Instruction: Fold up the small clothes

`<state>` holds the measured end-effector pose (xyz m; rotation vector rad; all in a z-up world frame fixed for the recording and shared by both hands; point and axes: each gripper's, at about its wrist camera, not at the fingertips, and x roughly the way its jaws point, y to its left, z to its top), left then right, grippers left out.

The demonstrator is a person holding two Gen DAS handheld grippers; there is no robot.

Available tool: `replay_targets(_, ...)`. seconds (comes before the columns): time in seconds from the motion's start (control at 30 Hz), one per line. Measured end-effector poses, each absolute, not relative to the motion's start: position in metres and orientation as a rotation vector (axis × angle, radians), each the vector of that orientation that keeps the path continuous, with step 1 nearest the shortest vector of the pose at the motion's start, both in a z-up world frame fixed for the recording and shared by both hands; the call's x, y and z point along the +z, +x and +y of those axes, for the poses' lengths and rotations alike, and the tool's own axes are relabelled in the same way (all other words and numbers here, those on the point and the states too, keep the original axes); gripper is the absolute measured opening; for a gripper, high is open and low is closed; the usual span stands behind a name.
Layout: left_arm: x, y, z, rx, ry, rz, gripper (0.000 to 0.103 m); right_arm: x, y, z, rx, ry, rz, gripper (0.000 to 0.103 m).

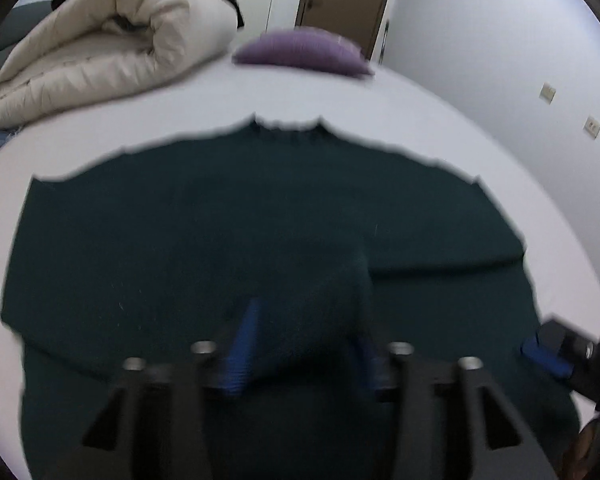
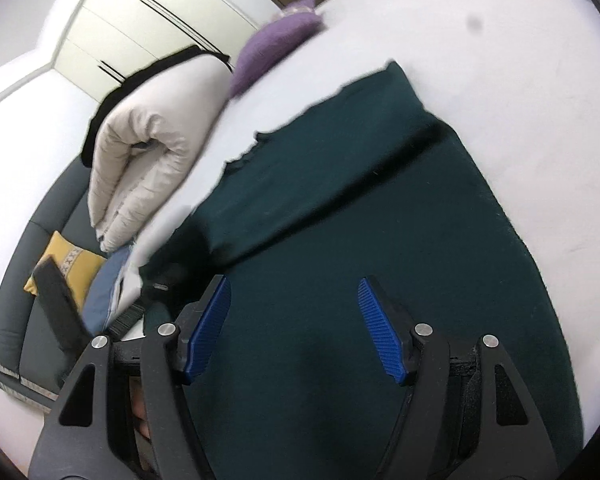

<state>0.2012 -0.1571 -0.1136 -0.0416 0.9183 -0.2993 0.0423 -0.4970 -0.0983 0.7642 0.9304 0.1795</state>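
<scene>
A dark green knit sweater (image 1: 204,232) lies spread on a white bed (image 1: 400,104), collar at the far side. My left gripper (image 1: 304,344) has a raised fold of the sweater between its blue pads (image 1: 244,344); the view is blurred. In the right wrist view the same sweater (image 2: 380,220) lies flat with one sleeve folded across its body. My right gripper (image 2: 296,320) is open above the cloth, its blue pads (image 2: 380,328) wide apart and empty. The right gripper also shows at the right edge of the left wrist view (image 1: 556,352).
A rolled cream duvet (image 1: 100,52) lies at the bed's far left and a purple cushion (image 1: 304,52) at the far edge. A dark sofa (image 2: 40,240) with a yellow cushion (image 2: 68,264) stands left of the bed. Wall and door behind.
</scene>
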Motion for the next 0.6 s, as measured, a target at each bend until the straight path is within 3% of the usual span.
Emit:
replay_targets(0.07,-0.111,0.189,-0.145,-0.296,-0.062,0.903,0.078,-0.109,0.054,-0.495,0.177,0.762,0.988,0.07)
replay_targets(0.17,-0.098,0.16,-0.111,-0.3,-0.109,0.842,0.092,-0.117,0.074,-0.481,0.233,0.774,1.022,0.07)
replay_targets(0.5,-0.094,0.147,0.013,-0.158,-0.294,0.816,0.091,-0.139,0.154,-0.383,0.311,0.635,1.159,0.068)
replay_targets(0.53,-0.094,0.147,0.024,-0.147,-0.318,0.812,0.091,-0.137,0.158,-0.373,0.3,0.564,1.151,0.058)
replay_targets(0.57,-0.094,0.151,0.036,-0.128,-0.345,0.809,0.091,-0.136,0.161,-0.366,0.297,0.51,1.153,0.038)
replay_targets(0.6,-0.092,0.15,0.043,-0.114,-0.357,0.809,0.091,-0.135,0.164,-0.361,0.281,0.456,1.165,0.029)
